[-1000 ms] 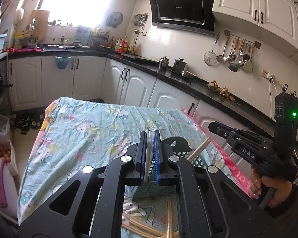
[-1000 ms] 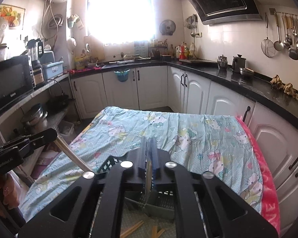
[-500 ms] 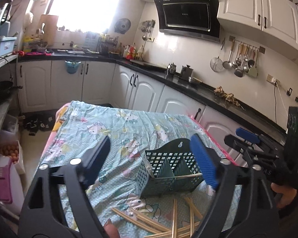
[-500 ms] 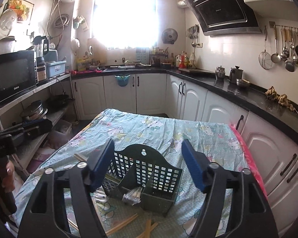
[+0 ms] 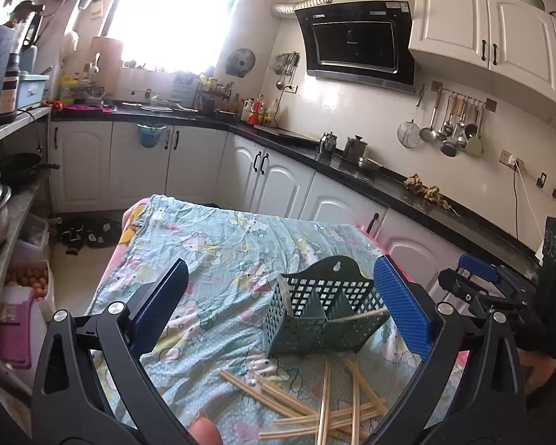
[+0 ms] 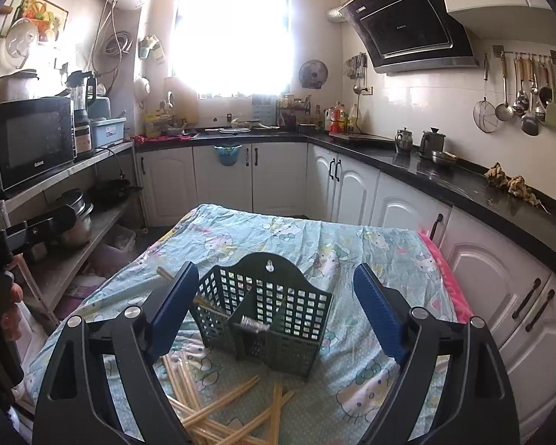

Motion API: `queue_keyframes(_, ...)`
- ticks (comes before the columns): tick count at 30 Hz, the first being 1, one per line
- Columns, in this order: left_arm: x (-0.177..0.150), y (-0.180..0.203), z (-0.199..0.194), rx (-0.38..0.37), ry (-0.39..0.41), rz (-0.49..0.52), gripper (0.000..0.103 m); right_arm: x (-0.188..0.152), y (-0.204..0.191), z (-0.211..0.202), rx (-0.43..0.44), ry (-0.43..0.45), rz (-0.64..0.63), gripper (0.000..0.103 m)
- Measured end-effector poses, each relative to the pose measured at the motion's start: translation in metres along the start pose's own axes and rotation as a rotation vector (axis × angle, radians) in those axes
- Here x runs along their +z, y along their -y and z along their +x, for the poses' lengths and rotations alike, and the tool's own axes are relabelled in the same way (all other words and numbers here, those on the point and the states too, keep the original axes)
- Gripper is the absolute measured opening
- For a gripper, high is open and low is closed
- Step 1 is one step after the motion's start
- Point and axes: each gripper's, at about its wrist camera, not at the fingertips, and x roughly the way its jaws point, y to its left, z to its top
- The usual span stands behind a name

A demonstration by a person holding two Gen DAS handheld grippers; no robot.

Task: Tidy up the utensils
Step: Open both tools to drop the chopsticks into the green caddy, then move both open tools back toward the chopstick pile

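Note:
A dark green mesh basket (image 5: 322, 315) (image 6: 263, 307) with compartments stands on the patterned cloth (image 5: 211, 244). One wooden chopstick (image 5: 359, 314) leans in a compartment; more chopsticks (image 6: 204, 302) and a shiny utensil (image 6: 254, 323) also sit inside. Several loose chopsticks (image 5: 315, 408) (image 6: 211, 408) lie on the cloth in front of the basket. My left gripper (image 5: 281, 304) is drawn back from the basket, its jaws opening wide with nothing pressed between the blue pads. My right gripper (image 6: 276, 311) (image 5: 474, 282) is likewise back, jaws opening and holding nothing. The left gripper (image 6: 29, 230) shows at the left edge.
Black countertops (image 6: 444, 178) over white cabinets run along the back and right. Shelves at the left hold a microwave (image 6: 33, 141) and pots (image 6: 74, 218). A pink edge (image 6: 444, 278) marks the table's right side. A fingertip (image 5: 204, 430) shows at the bottom.
Both grippers were shut on thin utensils above the basket. They have since opened wide and pulled back, and the utensils now rest in the basket.

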Motion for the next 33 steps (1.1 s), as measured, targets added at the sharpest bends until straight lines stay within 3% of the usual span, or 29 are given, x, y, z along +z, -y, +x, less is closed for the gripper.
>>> queue_keyframes(15, -0.035, 0.002, -0.022, 0.004, -0.046, 0.009, 0.092, -0.029, -0.005, -0.021, -0.005, -0.041, -0.011, 0.083)
queue_keyframes(33, -0.089, -0.018, -0.013, 0.042, -0.192, -0.025, 0.092, -0.074, -0.011, -0.017, 0.0, -0.129, -0.034, 0.083)
